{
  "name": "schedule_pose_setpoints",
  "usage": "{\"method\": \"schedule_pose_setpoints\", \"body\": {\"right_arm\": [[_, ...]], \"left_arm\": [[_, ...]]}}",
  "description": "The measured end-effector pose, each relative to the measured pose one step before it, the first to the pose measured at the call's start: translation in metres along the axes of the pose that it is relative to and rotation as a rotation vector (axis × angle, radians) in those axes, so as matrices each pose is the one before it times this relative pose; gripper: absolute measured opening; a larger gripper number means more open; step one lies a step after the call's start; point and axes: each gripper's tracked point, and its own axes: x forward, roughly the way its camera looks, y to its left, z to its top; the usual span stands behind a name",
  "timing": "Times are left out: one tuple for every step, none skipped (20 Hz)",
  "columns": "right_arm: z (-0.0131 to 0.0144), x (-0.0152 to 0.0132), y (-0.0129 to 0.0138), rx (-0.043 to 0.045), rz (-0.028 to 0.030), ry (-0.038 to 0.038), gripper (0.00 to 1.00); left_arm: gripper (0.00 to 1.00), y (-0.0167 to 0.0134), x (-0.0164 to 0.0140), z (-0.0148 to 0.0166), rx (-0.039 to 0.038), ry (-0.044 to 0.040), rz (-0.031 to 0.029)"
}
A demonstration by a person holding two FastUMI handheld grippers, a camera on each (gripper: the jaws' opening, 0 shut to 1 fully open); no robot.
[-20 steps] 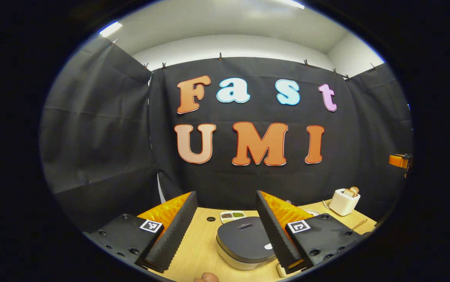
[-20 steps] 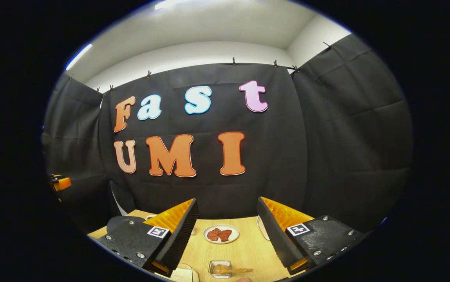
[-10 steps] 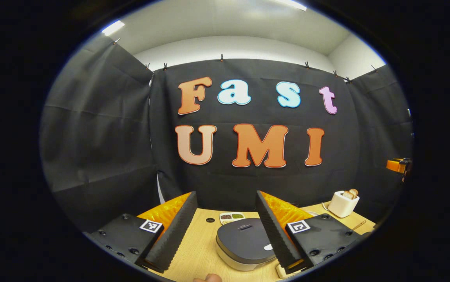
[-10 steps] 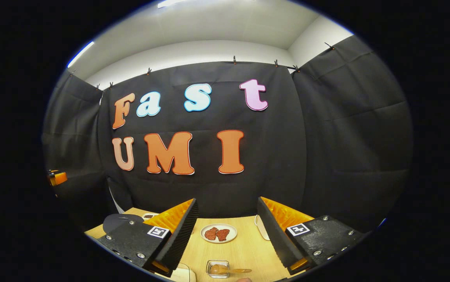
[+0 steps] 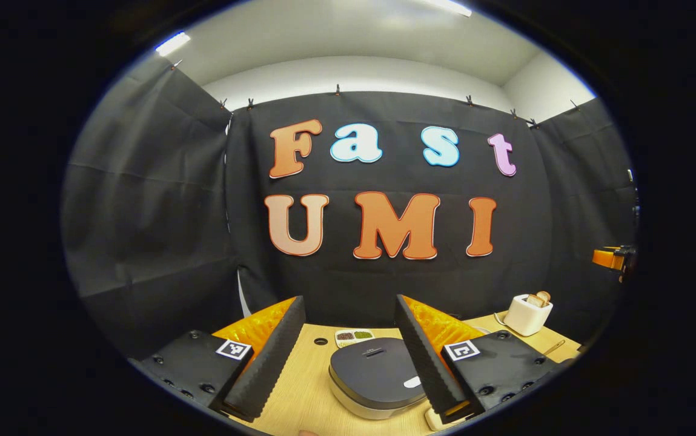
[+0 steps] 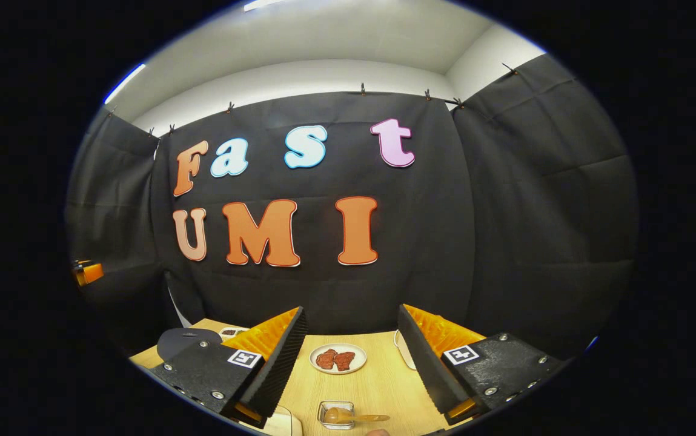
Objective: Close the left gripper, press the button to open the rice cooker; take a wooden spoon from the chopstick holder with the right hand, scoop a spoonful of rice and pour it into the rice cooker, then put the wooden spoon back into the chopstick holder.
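The rice cooker [image 5: 375, 375], white with a dark flat lid, sits closed on the wooden table [image 5: 305, 387]. My left gripper [image 5: 348, 301] hovers above and in front of it, open, with the cooker showing between its two fingers. My right gripper [image 6: 351, 309] is open too, with nothing between its fingers. Below it, near the table's front edge, a wooden spoon [image 6: 357, 417] lies with its bowl in a small clear square container [image 6: 335, 415]. The cooker's lid [image 6: 181, 342] shows at the left of the right gripper view.
A divided dish of grains [image 5: 354, 335] lies behind the cooker. A white toaster [image 5: 526, 313] with bread stands at the back right. A plate of red meat slices [image 6: 338, 358] lies mid-table. The other gripper [image 5: 611, 258] shows at the far right edge.
The left gripper view has swung slightly, so the cooker and toaster sit a little further left. The right gripper has barely moved. Both grippers have stayed open.
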Motion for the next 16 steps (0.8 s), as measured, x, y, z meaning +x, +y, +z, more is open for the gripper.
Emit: {"method": "schedule_pose_setpoints", "body": {"right_arm": [[-0.00063, 0.00069, -0.00065, 0.00312, 0.00136, -0.00107, 0.94], [-0.00149, 0.00094, 0.00010, 0.00293, 0.00311, -0.00018, 0.94], [-0.00043, 0.00039, -0.00033, 0.00528, 0.00227, 0.00009, 0.94], [0.00064, 0.00055, -0.00110, 0.00488, 0.00186, -0.00112, 0.94], [0.00048, 0.00106, -0.00137, 0.00110, -0.00118, -0.00066, 0.94], [-0.00148, 0.00040, -0.00318, 0.00099, -0.00795, -0.00252, 0.94], [0.00121, 0.00101, -0.00250, 0.00032, -0.00474, -0.00565, 0.94], [-0.00038, -0.00052, -0.00087, 0.00009, -0.00314, -0.00490, 0.94], [-0.00177, 0.00095, -0.00179, 0.00199, -0.00526, 0.00231, 0.94], [-0.00228, 0.00045, -0.00002, 0.00271, -0.00130, 0.00430, 0.94], [-0.00236, 0.00003, 0.00023, 0.00061, 0.00056, 0.00597, 0.94], [-0.00214, 0.00046, 0.00063, -0.00273, -0.00108, 0.00493, 0.94], [-0.00120, 0.00121, 0.00052, -0.00581, -0.00171, 0.00011, 0.94], [-0.00149, 0.00074, 0.00028, -0.00765, -0.00103, 0.00088, 0.94], [-0.00233, 0.00080, 0.00180, -0.00935, 0.00127, 0.00488, 0.94], [-0.00264, 0.00101, 0.00353, -0.00910, 0.00354, 0.00515, 0.94]], "left_arm": [[0.78, -0.00558, 0.00038, -0.00251, 0.00182, 0.00250, -0.01059], [0.67, -0.00518, 0.00001, -0.00299, 0.01039, 0.00744, -0.00455], [0.56, -0.00346, 0.00207, -0.00299, 0.01075, 0.00623, -0.00296], [0.45, -0.00509, 0.00116, -0.00141, 0.01304, 0.01105, -0.00852], [0.35, -0.00503, 0.00055, -0.00478, 0.01745, 0.01470, -0.00442], [0.24, -0.00554, 0.00238, -0.00412, 0.00690, 0.01087, -0.01333], [0.17, -0.01040, 0.00001, -0.00234, 0.00385, 0.00356, -0.02364], [0.11, -0.00485, -0.00017, 0.00214, 0.01736, -0.00179, -0.00104], [0.08, -0.00203, 0.00618, -0.00784, 0.00843, 0.00756, -0.00457], [0.05, -0.01154, 0.00516, -0.00654, 0.00960, 0.00284, -0.01645], [0.04, -0.00827, -0.00172, -0.00397, 0.00078, 0.01901, -0.02647], [0.04, -0.01004, 0.00194, -0.00917, 0.00251, 0.02455, -0.02770], [0.04, -0.00673, 0.00678, -0.00905, 0.00151, 0.02003, -0.02064], [0.04, -0.00429, 0.00458, -0.00821, 0.00359, 0.02398, -0.01158], [0.05, -0.00476, 0.00460, -0.00959, -0.00252, 0.02296, -0.01682], [0.04, -0.00943, 0.00370, -0.00961, -0.00903, 0.02257, -0.02488]]}}
